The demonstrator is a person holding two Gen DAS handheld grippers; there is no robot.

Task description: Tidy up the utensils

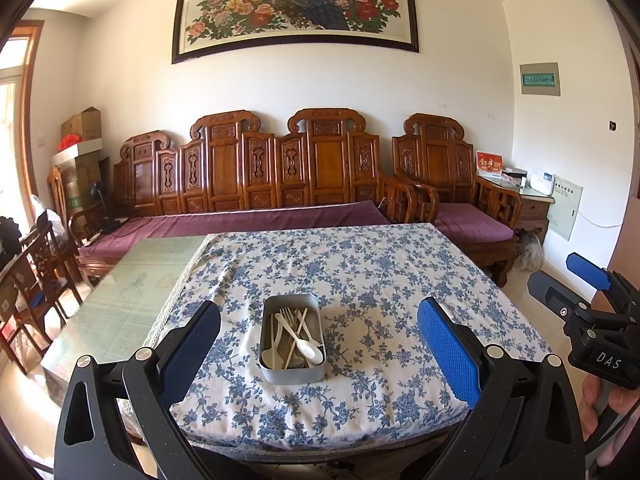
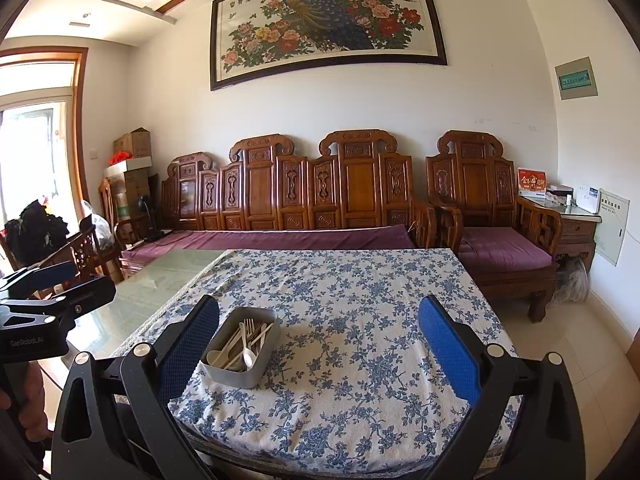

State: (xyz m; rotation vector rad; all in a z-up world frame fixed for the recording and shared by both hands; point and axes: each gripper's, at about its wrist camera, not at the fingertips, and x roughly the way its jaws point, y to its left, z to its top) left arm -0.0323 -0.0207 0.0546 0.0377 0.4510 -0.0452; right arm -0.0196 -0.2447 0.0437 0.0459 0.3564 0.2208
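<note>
Fingers (image 1: 448, 352) of both grippers wide apart, empty; one tin (image 1: 293, 372) of several utensils (image 1: 298, 338).

Utensils (image 1: 294, 334) in tin (image 1: 276, 374) on tablecloth (image 1: 360, 272)

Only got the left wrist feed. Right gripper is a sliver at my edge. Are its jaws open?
Observer: Yes. The right wrist view shows the right gripper with jaws spread wide and only tablecloth between them.
Operator: Is the tin centred for it?
Observer: No. The metal tin sits off-centre, toward its left finger.
Operator: How does my gripper look from outside?
Observer: The left gripper is held by a hand, left of the cloth.
</note>
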